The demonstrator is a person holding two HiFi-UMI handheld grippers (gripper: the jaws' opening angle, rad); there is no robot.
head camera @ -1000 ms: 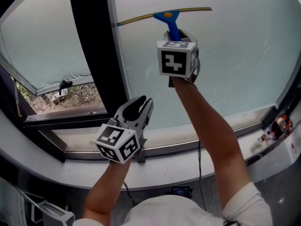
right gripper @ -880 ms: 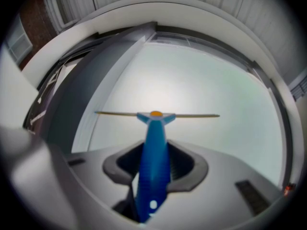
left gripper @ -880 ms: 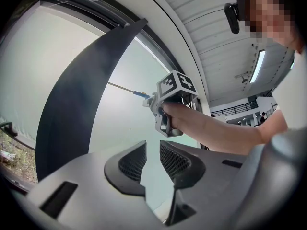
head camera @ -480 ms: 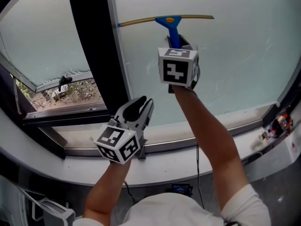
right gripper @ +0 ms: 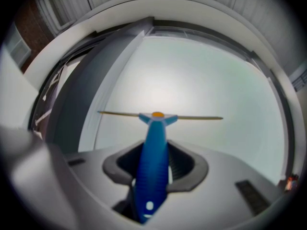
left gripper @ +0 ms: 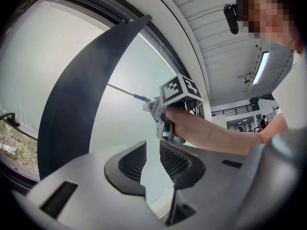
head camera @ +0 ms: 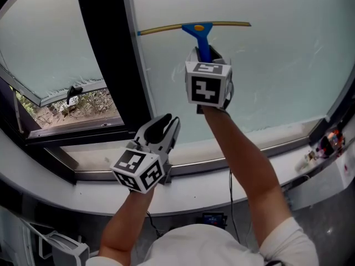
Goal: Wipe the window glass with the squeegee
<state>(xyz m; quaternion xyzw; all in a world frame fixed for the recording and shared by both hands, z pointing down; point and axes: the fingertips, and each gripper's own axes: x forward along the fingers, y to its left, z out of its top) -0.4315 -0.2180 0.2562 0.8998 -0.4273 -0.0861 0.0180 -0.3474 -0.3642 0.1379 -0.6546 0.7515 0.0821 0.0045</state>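
Your right gripper (head camera: 206, 50) has its jaws clenched on the blue handle of the squeegee (head camera: 198, 28), about midway along the handle. The handle's long axis runs straight out from the jaws, up and away from you toward the window glass (head camera: 283, 65). The head points at the pane. The thin yellowish blade lies crosswise to the handle, nearly level, with its left end a touch lower in the head view. That left end sits just beside the dark upright frame post (head camera: 102, 65). The blade appears to rest on the glass, high on the pane.

Your left gripper (head camera: 162, 127) hangs low, over the window sill (head camera: 238, 158) and well apart from the squeegee. Its jaws stand a little apart with nothing between them, pointing up toward the pane.
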